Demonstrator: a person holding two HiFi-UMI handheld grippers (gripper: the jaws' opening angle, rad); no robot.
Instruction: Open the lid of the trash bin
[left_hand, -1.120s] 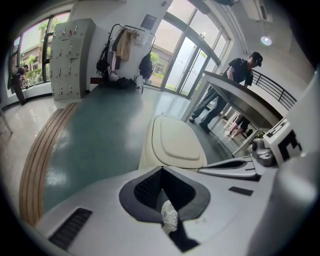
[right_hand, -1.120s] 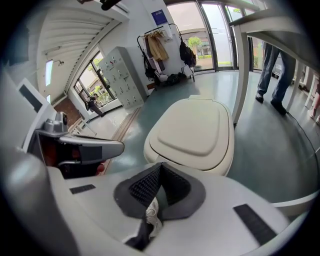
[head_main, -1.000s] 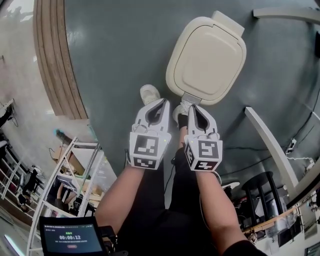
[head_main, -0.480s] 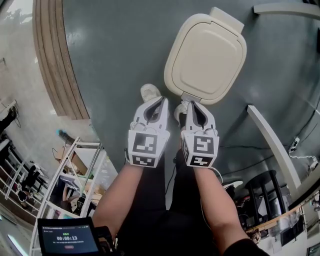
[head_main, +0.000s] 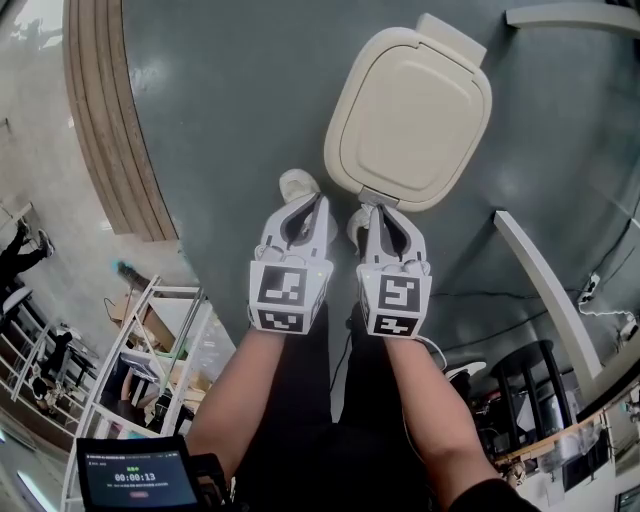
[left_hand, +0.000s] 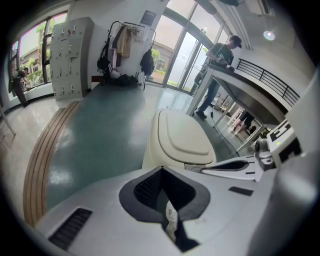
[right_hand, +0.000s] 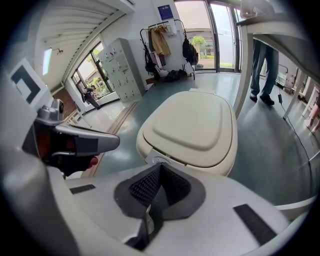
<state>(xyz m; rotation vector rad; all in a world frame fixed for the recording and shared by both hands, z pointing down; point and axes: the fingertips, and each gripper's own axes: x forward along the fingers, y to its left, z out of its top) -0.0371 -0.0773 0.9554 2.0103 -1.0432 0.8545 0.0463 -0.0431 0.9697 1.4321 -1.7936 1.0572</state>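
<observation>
The cream trash bin (head_main: 408, 115) stands on the grey floor with its lid (right_hand: 192, 125) down. A small push tab (right_hand: 159, 161) sits at its near rim. My right gripper (head_main: 378, 210) is shut with nothing in it, its tips just short of that tab. My left gripper (head_main: 305, 203) is also shut and holds nothing, beside the right one and left of the bin (left_hand: 182, 137). Below the left gripper's tips shows a white shoe (head_main: 298, 185). In the left gripper view the right gripper (left_hand: 235, 167) shows at the right.
A curved wooden strip (head_main: 105, 120) runs along the floor at the left. A white beam (head_main: 540, 290) and a black stool (head_main: 520, 385) are at the right, a white rack (head_main: 150, 330) at lower left. A person (left_hand: 215, 75) stands at a counter beyond the bin.
Both grippers have edged slightly left and forward. The right gripper's tips are a little closer to the bin's front tab. The lid is still down.
</observation>
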